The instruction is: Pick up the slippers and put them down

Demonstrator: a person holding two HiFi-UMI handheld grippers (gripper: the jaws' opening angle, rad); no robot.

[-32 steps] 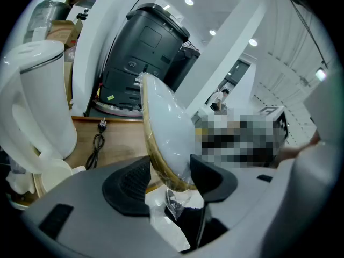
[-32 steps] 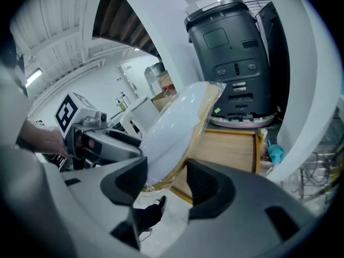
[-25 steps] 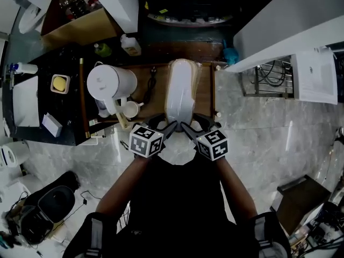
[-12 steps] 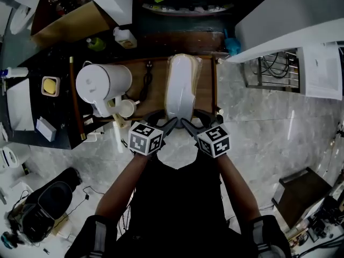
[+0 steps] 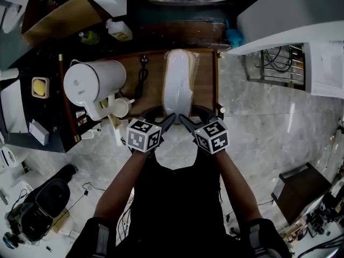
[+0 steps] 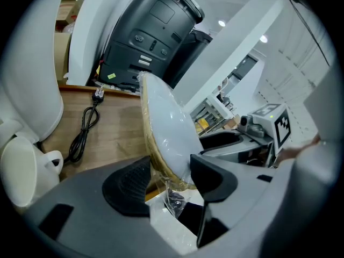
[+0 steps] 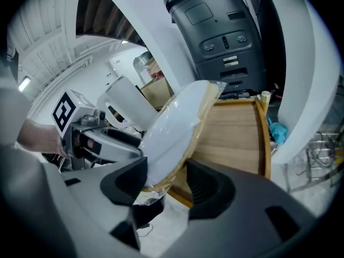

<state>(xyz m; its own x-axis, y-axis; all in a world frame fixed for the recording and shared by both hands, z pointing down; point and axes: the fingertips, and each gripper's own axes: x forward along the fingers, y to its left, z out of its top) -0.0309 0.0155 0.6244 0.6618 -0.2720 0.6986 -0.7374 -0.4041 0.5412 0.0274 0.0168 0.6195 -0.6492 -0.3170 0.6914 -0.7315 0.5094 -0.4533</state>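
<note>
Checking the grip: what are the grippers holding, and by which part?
Both the left gripper and right gripper clamp the plastic-wrapped slippers by the near end.

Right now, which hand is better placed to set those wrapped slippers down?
Neither; it takes both. The left gripper and right gripper each clamp the near end of the slippers, mirrored, over the wooden tray.

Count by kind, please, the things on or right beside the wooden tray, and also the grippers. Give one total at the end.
Slipper pack: 1
White kettle: 1
White cup: 1
Black power cord: 1
Grippers, left gripper and right gripper: 2
Total: 6
</note>
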